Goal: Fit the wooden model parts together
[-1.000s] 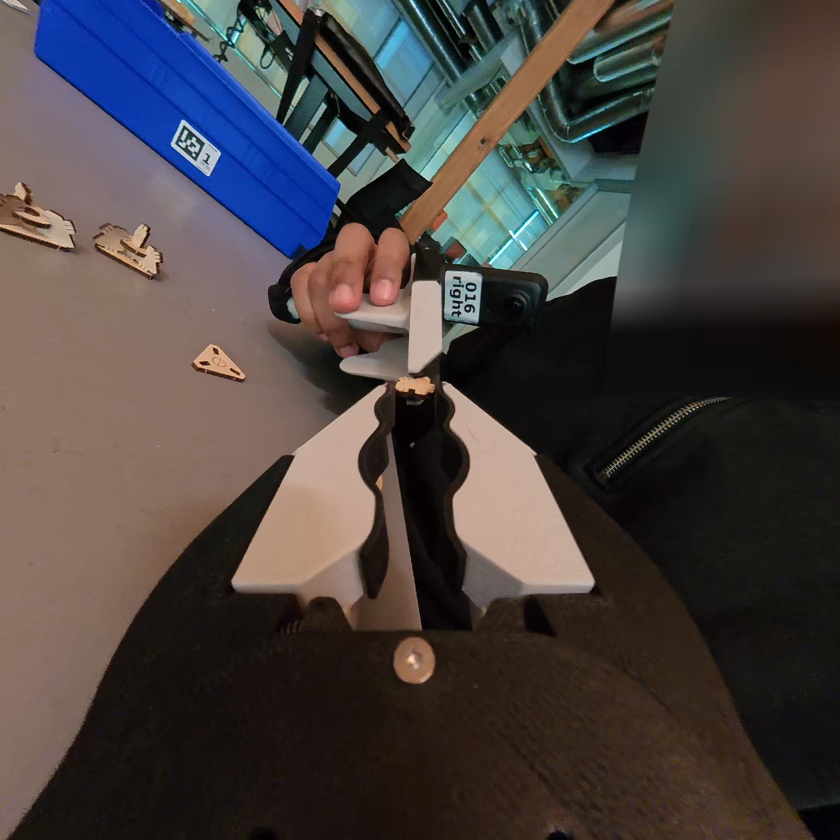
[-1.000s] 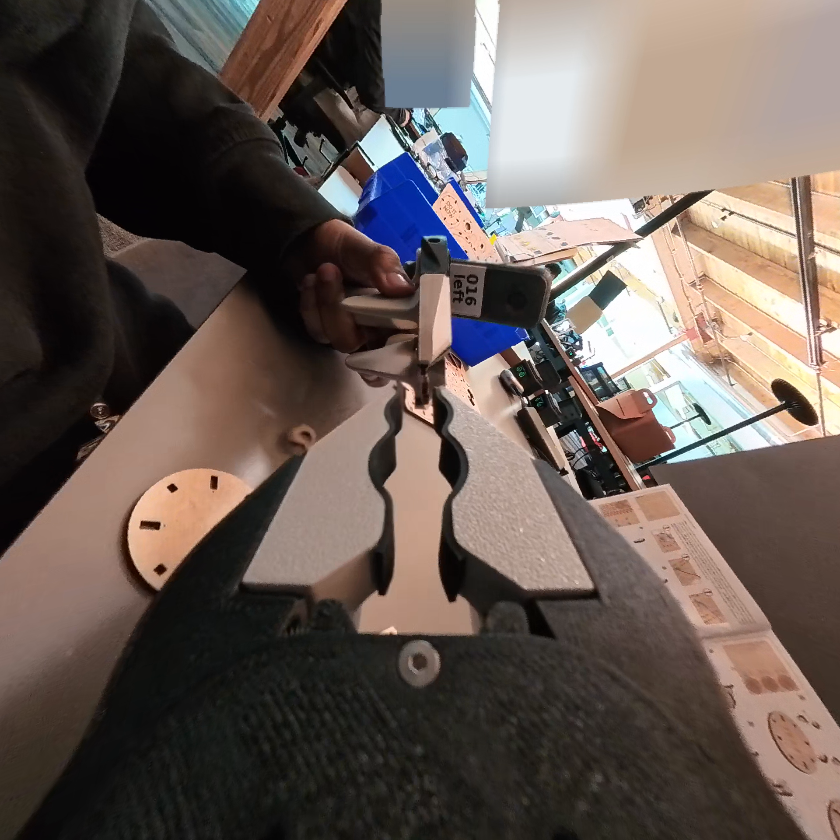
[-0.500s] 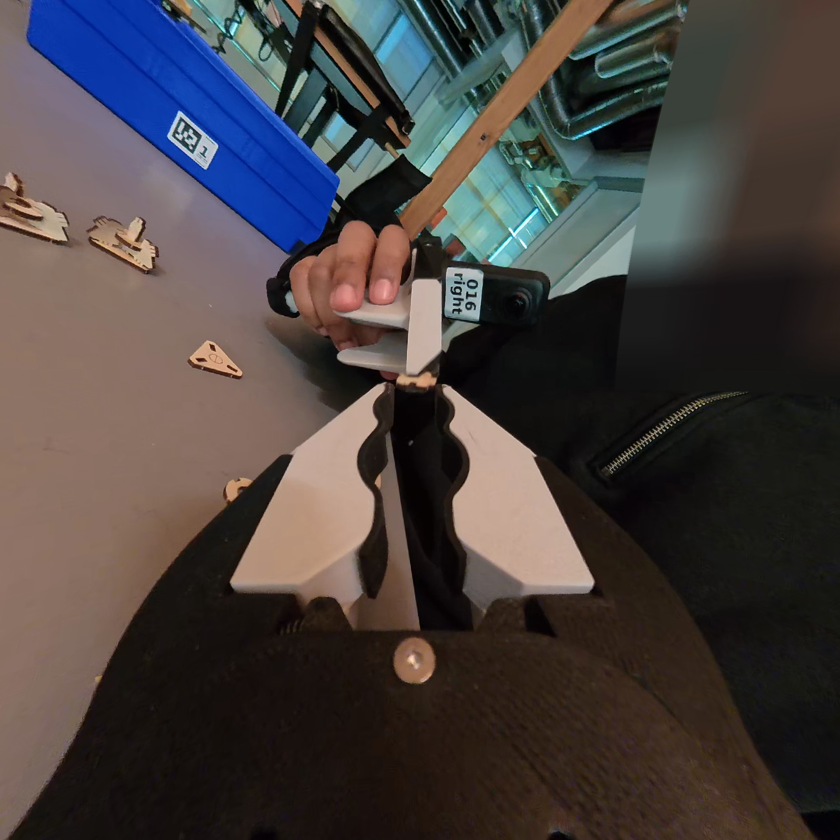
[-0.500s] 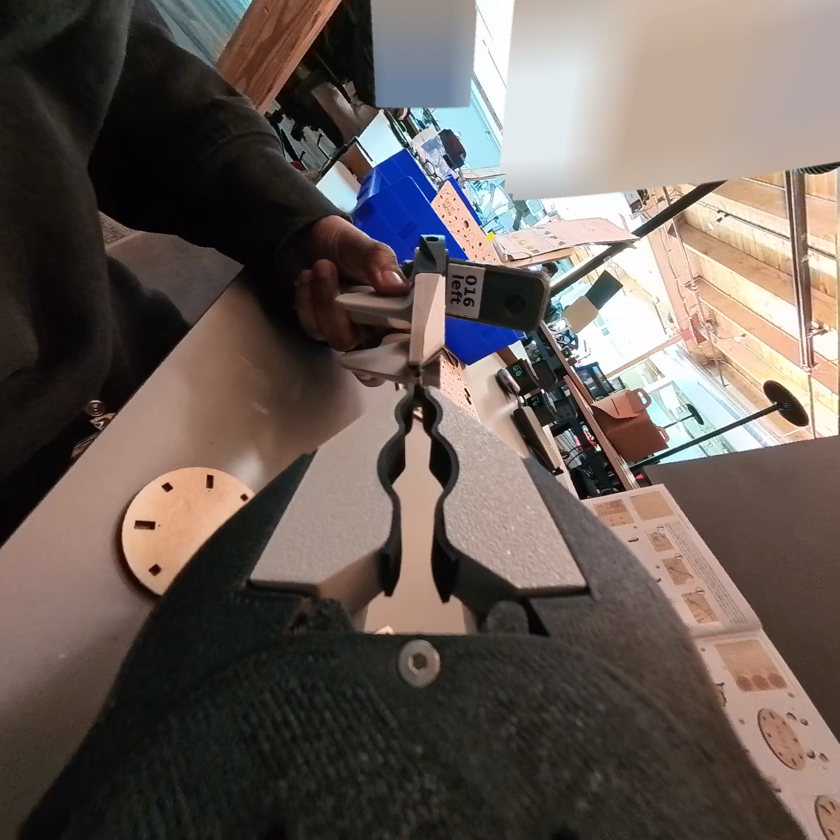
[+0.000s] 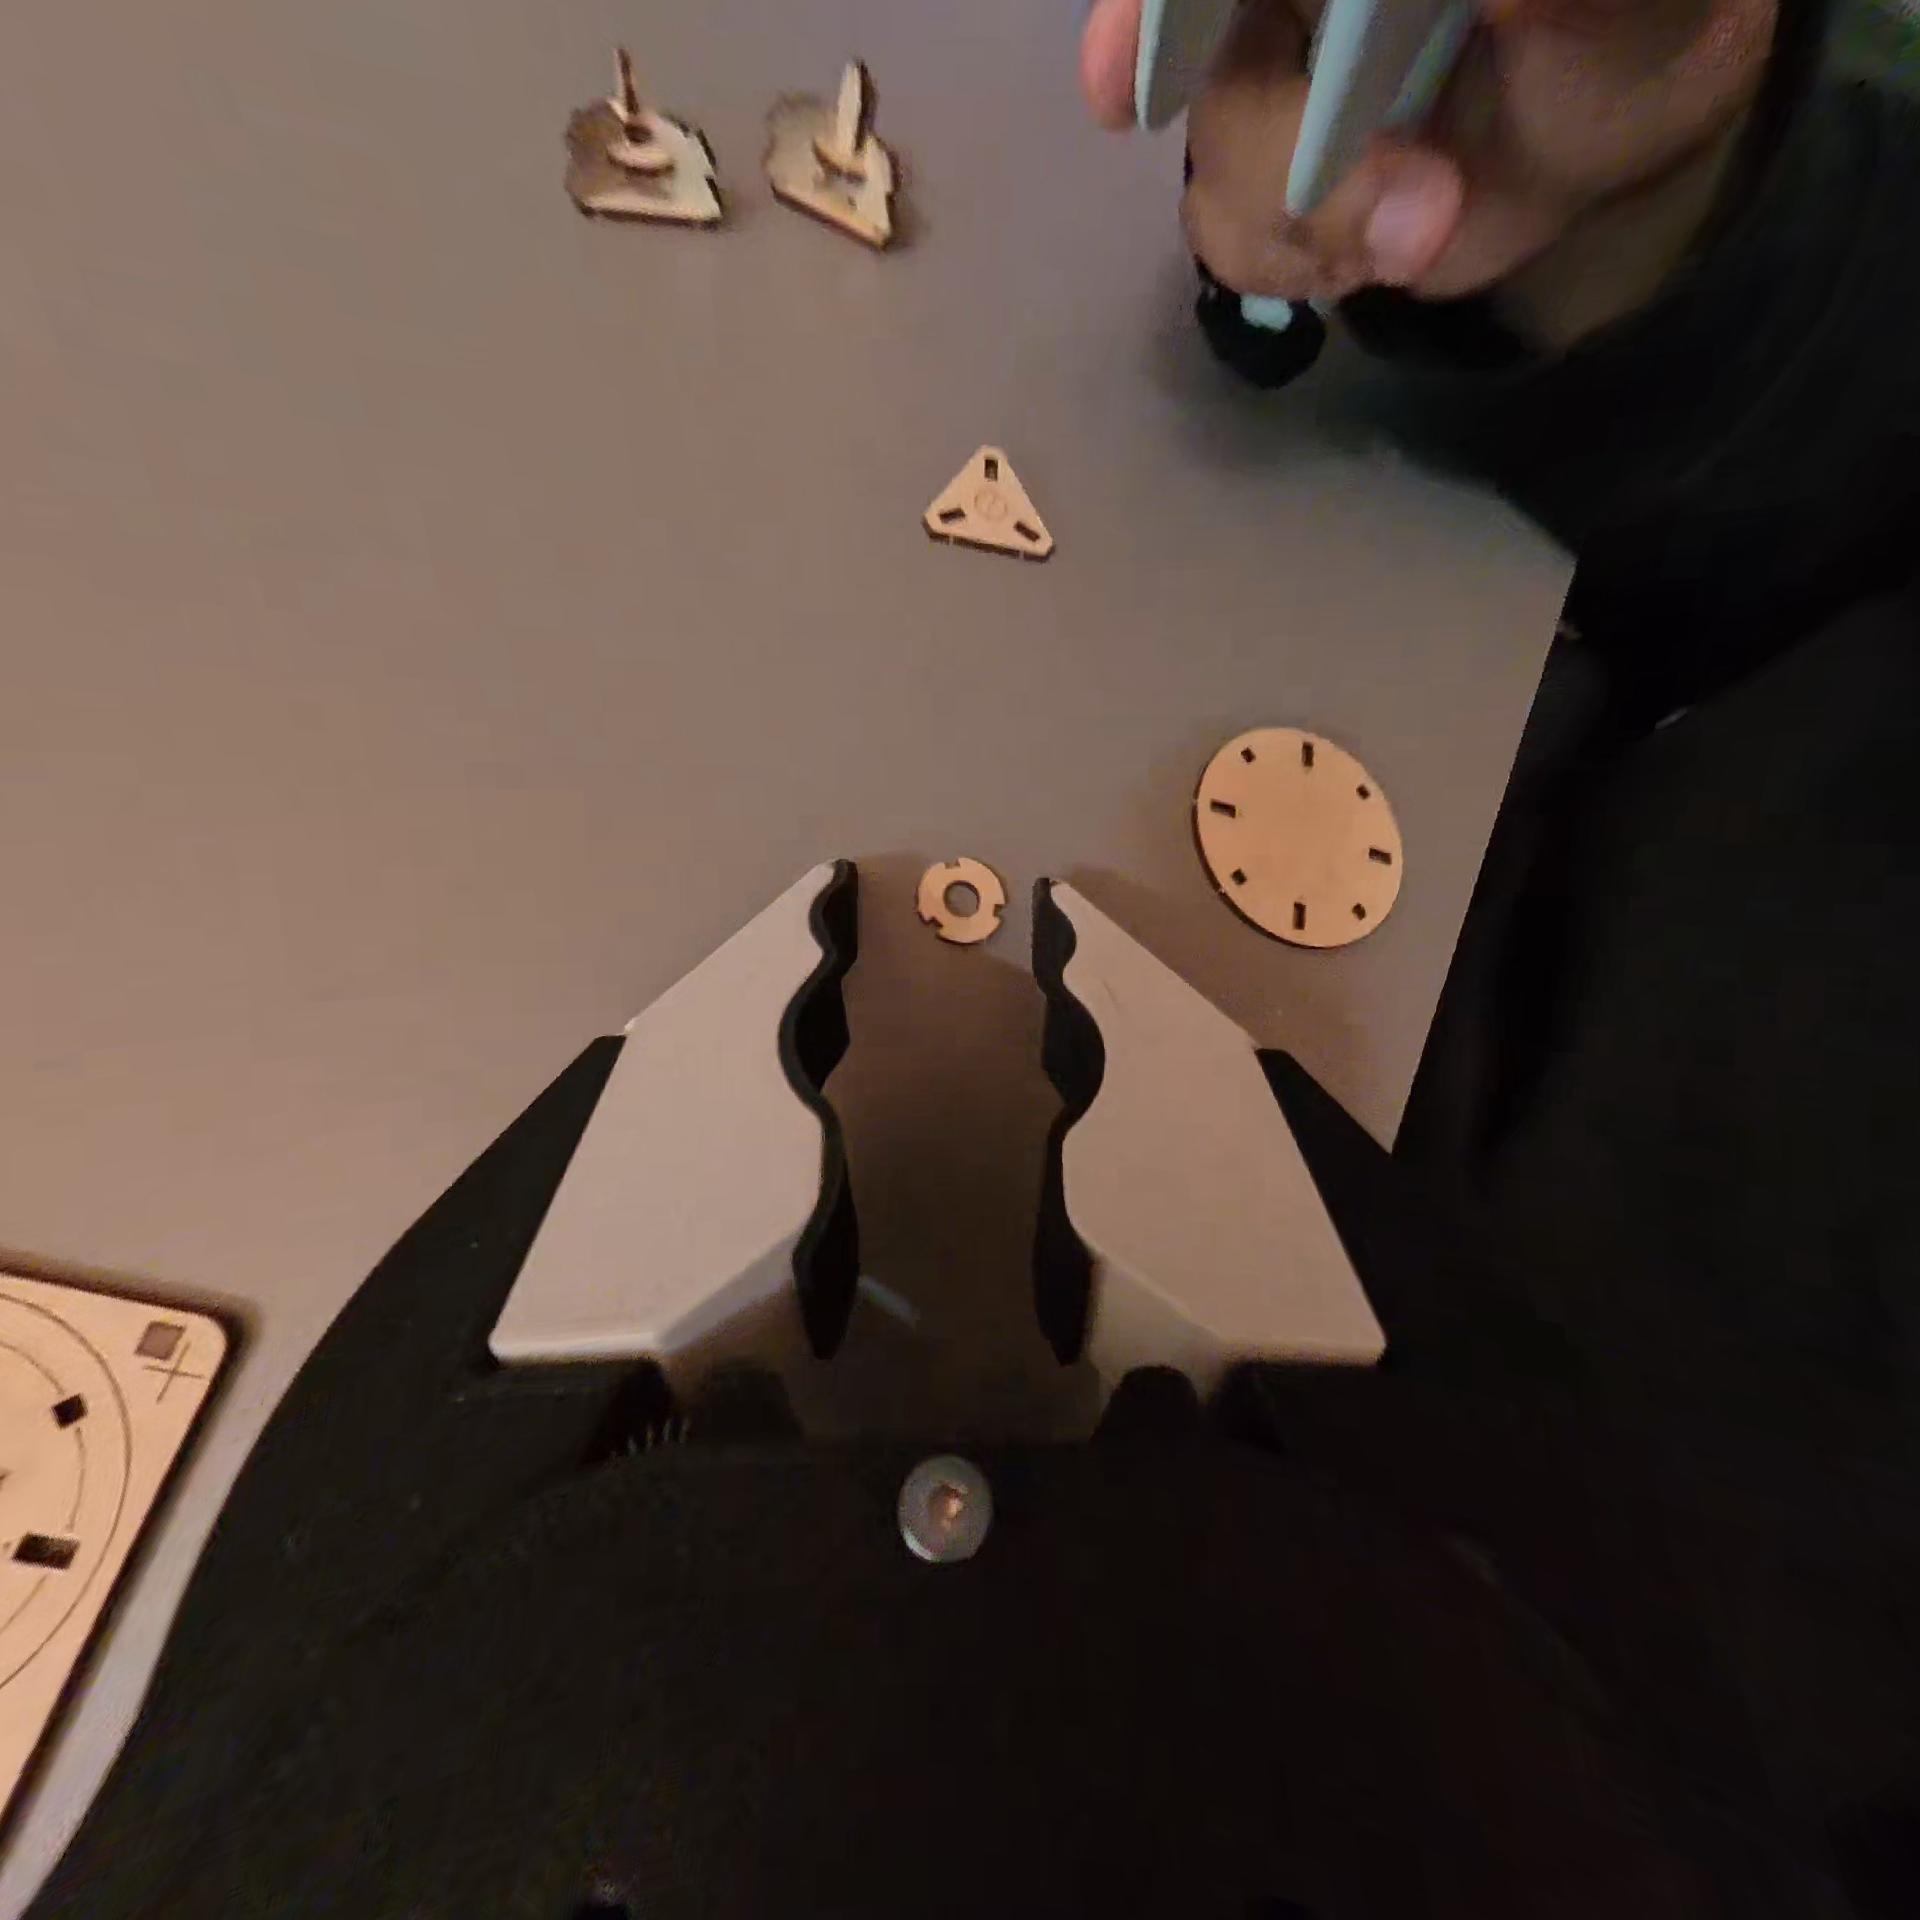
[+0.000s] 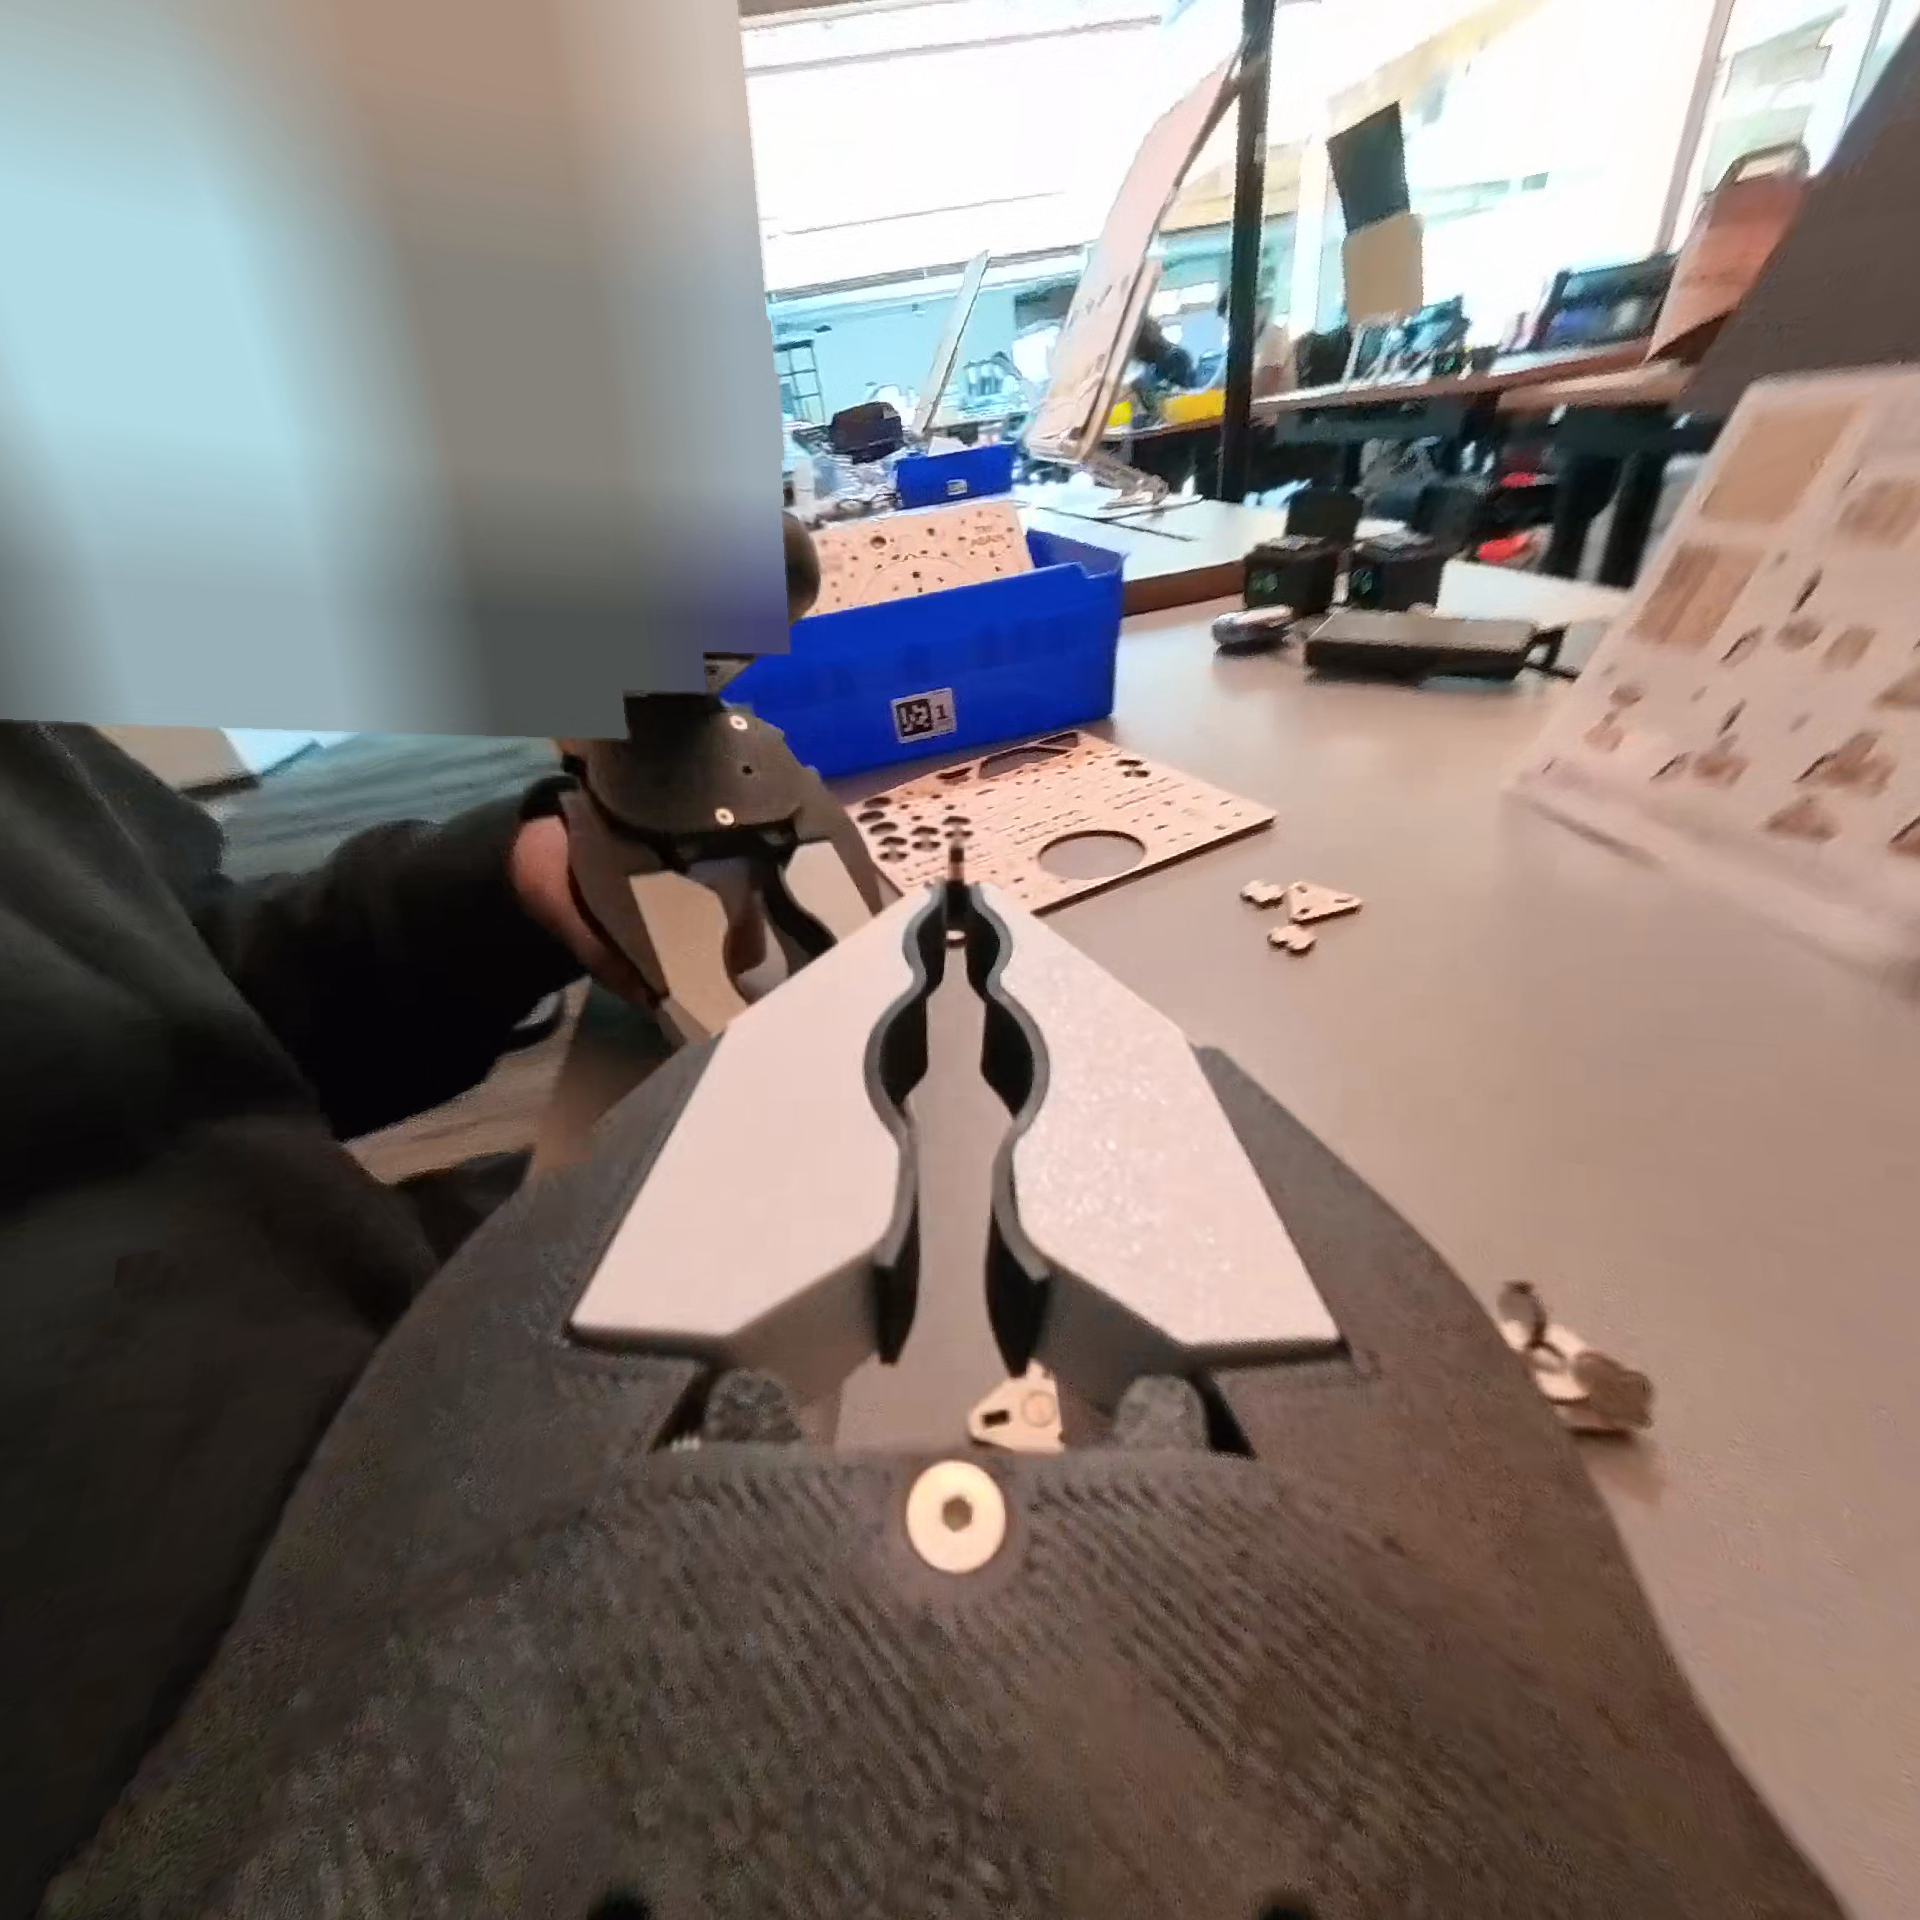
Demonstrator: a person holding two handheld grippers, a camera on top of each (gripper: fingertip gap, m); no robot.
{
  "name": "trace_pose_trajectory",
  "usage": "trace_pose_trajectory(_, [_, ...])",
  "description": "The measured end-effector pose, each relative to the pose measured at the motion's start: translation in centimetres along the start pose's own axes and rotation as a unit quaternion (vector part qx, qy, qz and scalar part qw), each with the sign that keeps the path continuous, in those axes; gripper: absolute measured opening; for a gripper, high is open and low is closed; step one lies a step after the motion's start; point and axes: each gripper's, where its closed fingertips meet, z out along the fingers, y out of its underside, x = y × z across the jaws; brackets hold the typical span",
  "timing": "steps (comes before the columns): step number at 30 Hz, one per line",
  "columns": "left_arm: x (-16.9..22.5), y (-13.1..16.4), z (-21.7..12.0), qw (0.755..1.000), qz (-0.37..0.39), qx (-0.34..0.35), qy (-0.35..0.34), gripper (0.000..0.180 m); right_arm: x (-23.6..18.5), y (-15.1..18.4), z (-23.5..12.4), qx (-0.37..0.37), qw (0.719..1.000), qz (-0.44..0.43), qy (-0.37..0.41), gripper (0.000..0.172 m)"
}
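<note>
In the left wrist view my left gripper (image 5: pixel 943 891) is open and points down at the grey table (image 5: pixel 416 623). A small notched wooden ring (image 5: pixel 961 900) lies flat between its fingertips, and neither pad touches it. A round slotted wooden disc (image 5: pixel 1299 840) lies just to the right. A wooden triangle (image 5: pixel 987 509) lies farther ahead. My right gripper (image 6: pixel 954 906) is shut on a thin small wooden piece (image 6: pixel 954 868), seen edge-on and sticking out past the tips. The left gripper also shows in the right wrist view (image 6: pixel 727 966), low at the left.
Two small wooden assemblies (image 5: pixel 641 166) stand far ahead. A cut wooden board (image 5: pixel 62 1455) lies at the lower left. In the right wrist view, a blue bin (image 6: pixel 935 655), a punched-out wooden sheet (image 6: pixel 1060 821), loose small pieces (image 6: pixel 1299 914) and an instruction sheet (image 6: pixel 1766 623) are on the table. Left tips to right tips: about 12 centimeters. The right gripper is farther from the round slotted wooden disc (image 5: pixel 1299 840), some 15 centimeters, than the left, some 6 centimeters.
The right gripper shut on the small wooden piece held at my left tips. The left gripper then opened, let it go and swung down over the ring. The two grippers moved apart.
</note>
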Motion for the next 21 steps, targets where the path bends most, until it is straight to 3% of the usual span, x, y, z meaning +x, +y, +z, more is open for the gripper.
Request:
trace_pose_trajectory(5, [0.0,0.3,0.2,1.000,0.005,-0.011,-0.003,0.015,-0.1,0.1,0.2,0.005,0.998,0.065,-0.027,0.000])
trace_pose_trajectory(10, [0.4,0.1,0.1,1.000,0.011,-0.006,0.010,0.013,-0.1,-0.3,0.0,0.025,0.993,0.104,-0.042,0.000])
trace_pose_trajectory(21, [-0.8,-4.5,-2.7,0.983,-0.060,0.173,0.026,0.013,-1.0,3.5,1.6,-0.091,0.996,-0.004,-0.018,0.001])
